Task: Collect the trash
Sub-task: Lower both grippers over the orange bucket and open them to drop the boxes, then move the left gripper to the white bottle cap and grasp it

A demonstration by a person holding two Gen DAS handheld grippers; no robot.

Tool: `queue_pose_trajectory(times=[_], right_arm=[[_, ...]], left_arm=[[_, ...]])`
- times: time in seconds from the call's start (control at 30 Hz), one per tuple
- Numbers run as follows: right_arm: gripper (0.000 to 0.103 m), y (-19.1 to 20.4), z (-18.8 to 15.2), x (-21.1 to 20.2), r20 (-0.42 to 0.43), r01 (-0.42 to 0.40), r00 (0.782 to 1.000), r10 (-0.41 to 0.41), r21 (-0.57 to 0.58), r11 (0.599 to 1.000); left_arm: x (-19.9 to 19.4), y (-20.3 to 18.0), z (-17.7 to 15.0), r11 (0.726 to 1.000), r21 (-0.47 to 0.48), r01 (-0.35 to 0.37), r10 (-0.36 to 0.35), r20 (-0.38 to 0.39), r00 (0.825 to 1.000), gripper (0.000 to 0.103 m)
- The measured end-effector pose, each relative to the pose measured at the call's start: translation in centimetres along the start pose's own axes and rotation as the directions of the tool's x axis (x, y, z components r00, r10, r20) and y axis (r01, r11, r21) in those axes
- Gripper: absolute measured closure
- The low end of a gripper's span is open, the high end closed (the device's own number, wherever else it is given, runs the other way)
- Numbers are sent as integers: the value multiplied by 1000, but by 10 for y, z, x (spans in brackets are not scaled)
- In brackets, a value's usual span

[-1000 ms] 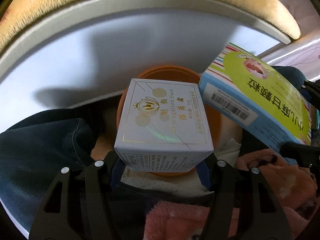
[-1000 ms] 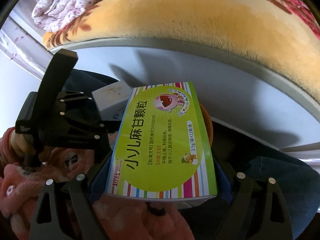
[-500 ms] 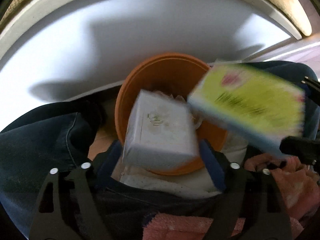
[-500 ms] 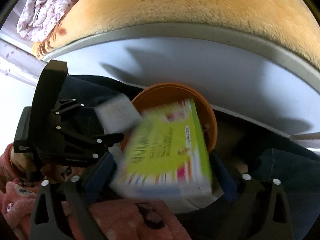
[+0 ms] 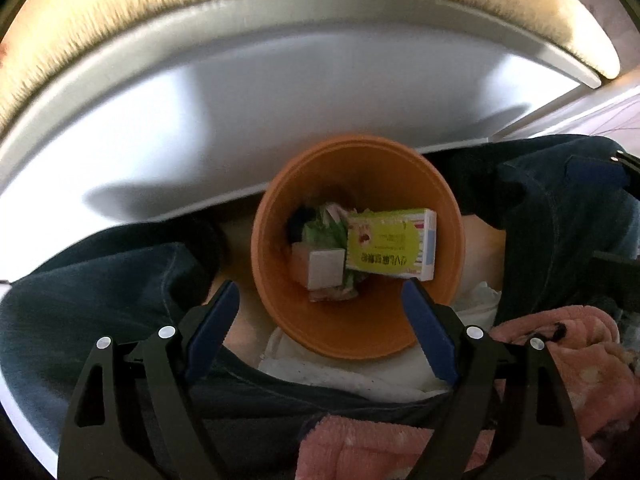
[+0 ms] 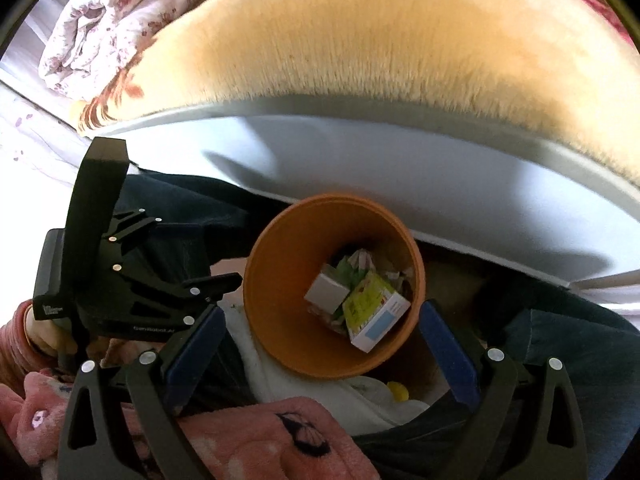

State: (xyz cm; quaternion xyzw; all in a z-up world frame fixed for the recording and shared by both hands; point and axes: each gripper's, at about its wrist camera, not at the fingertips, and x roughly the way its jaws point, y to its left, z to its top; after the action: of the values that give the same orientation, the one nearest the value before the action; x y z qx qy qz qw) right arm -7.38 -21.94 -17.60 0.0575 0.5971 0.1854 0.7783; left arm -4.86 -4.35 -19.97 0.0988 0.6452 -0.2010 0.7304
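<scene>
Home bedroom. Bed (image 6: 400, 148) with pale frame, plush yellow blanket (image 6: 360, 40) over it, floral quilt (image 6: 100, 20) bundled at the far end. Small orange trash bin (image 5: 280, 208) on the floor beside the bed; person in pink fleece pyjamas (image 6: 240, 440).

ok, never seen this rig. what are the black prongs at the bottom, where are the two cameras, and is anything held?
No robot arm here: a person holds a two-finger gripper in each hand, and each gripper carries a fisheye camera looking along its fingers. The black prongs with blue pads are those fingers.

The left wrist view shows the left gripper; the right wrist view shows the right gripper, with the left one off to its side. Both point down into an orange bin standing between the person's knees, beside a bed.

Neither holds anything: both sets of jaws stand open. A green box and a white box lie inside the bin on crumpled wrappers.
</scene>
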Motion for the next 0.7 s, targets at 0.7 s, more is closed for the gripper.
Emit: queue_pose_trajectory(times=[0.7], right_arm=[[7,-20,44,-113,433,31,901,-36,20,999]], left_arm=[[-161,10,154,1000,10,-17,10,505,863,11]])
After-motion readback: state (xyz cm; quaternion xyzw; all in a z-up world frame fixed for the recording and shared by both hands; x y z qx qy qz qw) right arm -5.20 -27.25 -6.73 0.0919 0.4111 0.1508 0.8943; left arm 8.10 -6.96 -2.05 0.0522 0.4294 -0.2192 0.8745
